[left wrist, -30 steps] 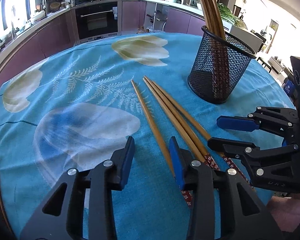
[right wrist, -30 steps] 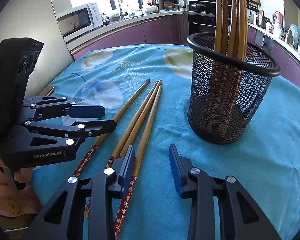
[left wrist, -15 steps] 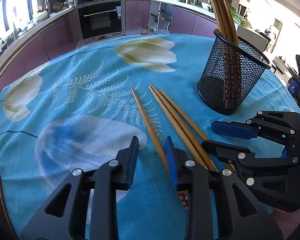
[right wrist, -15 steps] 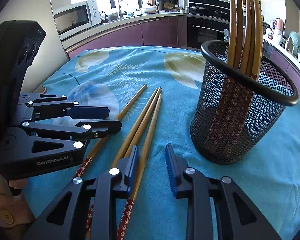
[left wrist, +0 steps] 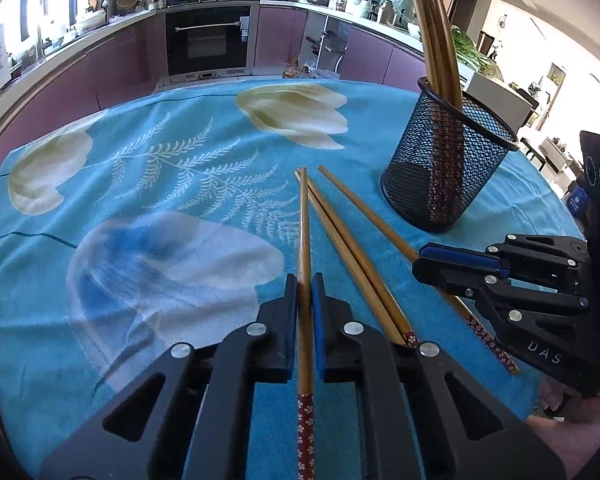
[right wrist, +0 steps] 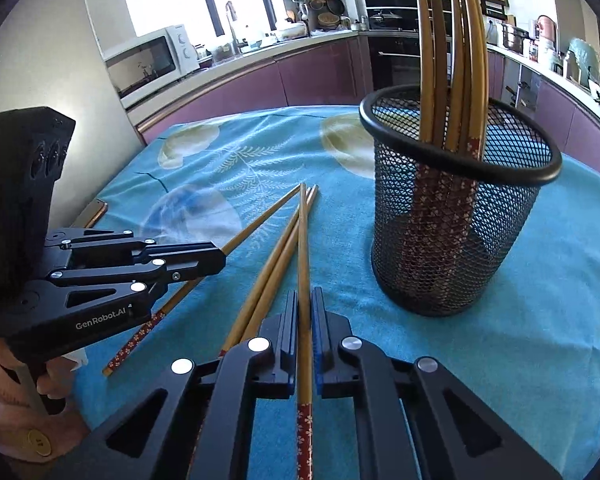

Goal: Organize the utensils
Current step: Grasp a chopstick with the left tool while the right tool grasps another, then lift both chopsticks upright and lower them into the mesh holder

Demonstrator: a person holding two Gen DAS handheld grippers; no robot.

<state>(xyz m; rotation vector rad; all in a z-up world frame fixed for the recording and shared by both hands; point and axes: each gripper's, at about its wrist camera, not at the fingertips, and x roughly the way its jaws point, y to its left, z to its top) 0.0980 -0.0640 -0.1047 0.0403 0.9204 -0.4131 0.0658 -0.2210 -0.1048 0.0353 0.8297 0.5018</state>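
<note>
A black mesh holder (right wrist: pixel 452 248) stands upright on the bench (left wrist: pixel 140 168), ahead and to the right of the right tool (right wrist: pixel 305 304). It is well off to the right of the left tool (left wrist: pixel 304 292). A bundle of upright chopsticks (right wrist: pixel 460 60) leans together inside the holder, their patterned red ends down in the mesh. Between the two tools a loose pair of chopsticks (left wrist: pixel 348 248) lies flat on the blue flowered tablecloth (left wrist: pixel 172 248), side by side and touching. Nothing stands between either tool and the holder. A microwave (right wrist: pixel 148 64) and an oven (left wrist: pixel 208 40) sit on the far kitchen wall.

The tops of the upright chopsticks run out of both views. A thin brownish thing (right wrist: pixel 94 210) at the bench edge, left of the left tool, is too small to name. Each tool's body hides the red ends of the loose pair in its own view.

Both tools sit low over the near edge of the bench and point forward across it, the left one angled in towards the right. A hand (right wrist: pixel 12 400) grips the left tool's handle.

The left tool's jaws are pinched tight on one chopstick (left wrist: pixel 305 232), whose far tip meets the tips of the loose pair. The right tool is likewise clamped on a second chopstick (right wrist: pixel 303 240), with its tip crossing over the pair. Both held sticks run straight out ahead, their red ends back behind the pads.
</note>
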